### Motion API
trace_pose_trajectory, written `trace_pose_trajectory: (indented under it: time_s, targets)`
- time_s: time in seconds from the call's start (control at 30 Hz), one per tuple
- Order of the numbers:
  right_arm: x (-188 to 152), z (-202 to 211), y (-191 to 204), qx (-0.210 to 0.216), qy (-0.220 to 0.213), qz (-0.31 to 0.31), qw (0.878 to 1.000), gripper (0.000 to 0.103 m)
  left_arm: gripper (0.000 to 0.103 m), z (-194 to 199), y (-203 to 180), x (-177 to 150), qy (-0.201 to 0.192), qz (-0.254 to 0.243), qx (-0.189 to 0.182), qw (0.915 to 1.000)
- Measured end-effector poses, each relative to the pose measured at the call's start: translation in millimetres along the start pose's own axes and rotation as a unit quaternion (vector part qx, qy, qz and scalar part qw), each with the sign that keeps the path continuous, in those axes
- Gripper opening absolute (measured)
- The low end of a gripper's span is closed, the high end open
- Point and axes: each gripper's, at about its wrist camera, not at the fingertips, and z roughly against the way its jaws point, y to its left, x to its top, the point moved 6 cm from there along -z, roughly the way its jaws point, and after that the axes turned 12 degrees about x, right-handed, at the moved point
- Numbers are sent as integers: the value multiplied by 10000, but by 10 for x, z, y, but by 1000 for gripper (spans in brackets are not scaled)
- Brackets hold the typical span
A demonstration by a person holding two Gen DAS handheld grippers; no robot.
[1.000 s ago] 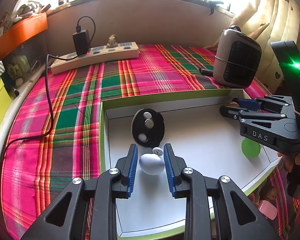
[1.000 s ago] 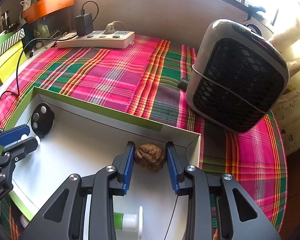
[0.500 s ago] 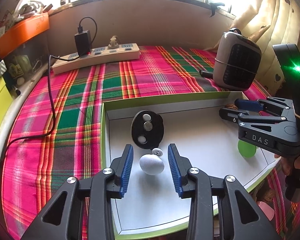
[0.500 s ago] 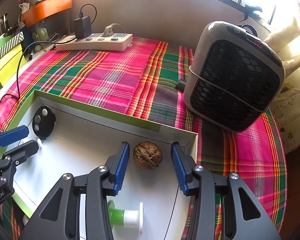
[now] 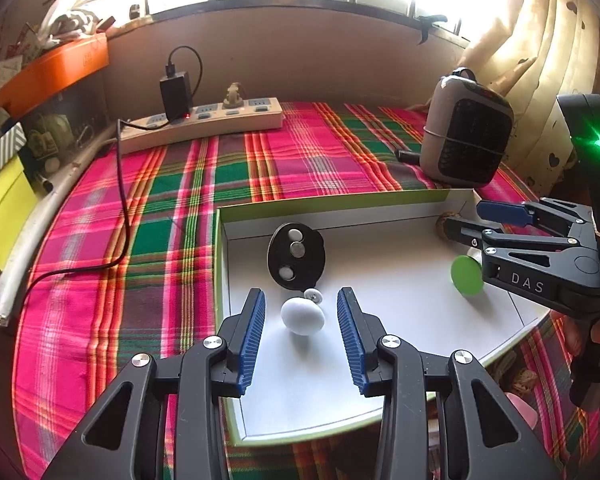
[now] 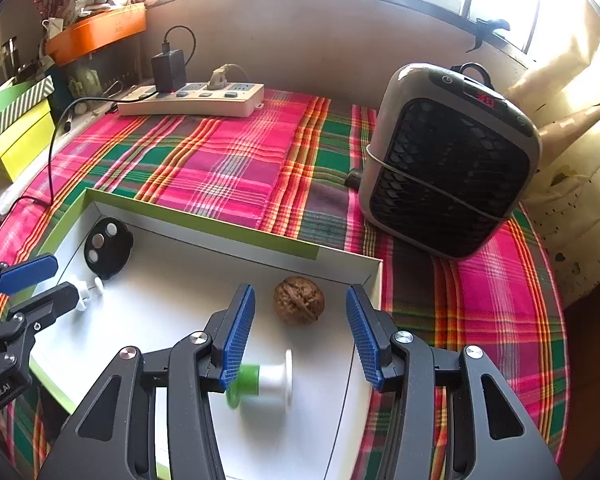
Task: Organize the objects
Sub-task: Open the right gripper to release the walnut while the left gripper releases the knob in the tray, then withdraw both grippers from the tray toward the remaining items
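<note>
A white egg-shaped piece (image 5: 302,316) lies on the floor of the white box (image 5: 332,200), between the fingers of my left gripper (image 5: 299,290). The jaws are opening and the blue pads stand off it on both sides. Just beyond it are a small white pin (image 5: 313,296) and a black oval disc (image 5: 296,257) with three metal studs. My right gripper (image 6: 299,287) straddles a brown walnut (image 6: 299,300) in the box's far right corner. Its jaws are also opening, and neither pad touches the nut. A green-and-white spool (image 6: 260,380) lies under its left finger.
The box (image 6: 204,224) sits on a pink and green plaid cloth. A grey heater (image 6: 448,160) stands right of it. A power strip (image 5: 204,124) with a black charger and trailing cable lies at the back. A yellow box (image 5: 0,208) is at the left edge.
Both grippers have spread their jaws. The left one has let go of the white egg-shaped piece and the right one has let go of the walnut; both things stay on the box floor.
</note>
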Motion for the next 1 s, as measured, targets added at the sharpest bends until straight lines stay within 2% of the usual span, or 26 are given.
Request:
trace_pose_trajectory:
  time_s: [0.6, 1.0]
  targets:
    - [-163, 384, 156, 44, -285, -37, 9996, 49, 37, 397, 50, -154, -208, 51, 86, 9997]
    - [-411, 663, 213, 171, -497, -171, 9985, 49, 38, 610, 224, -372, -215, 461, 1, 9987]
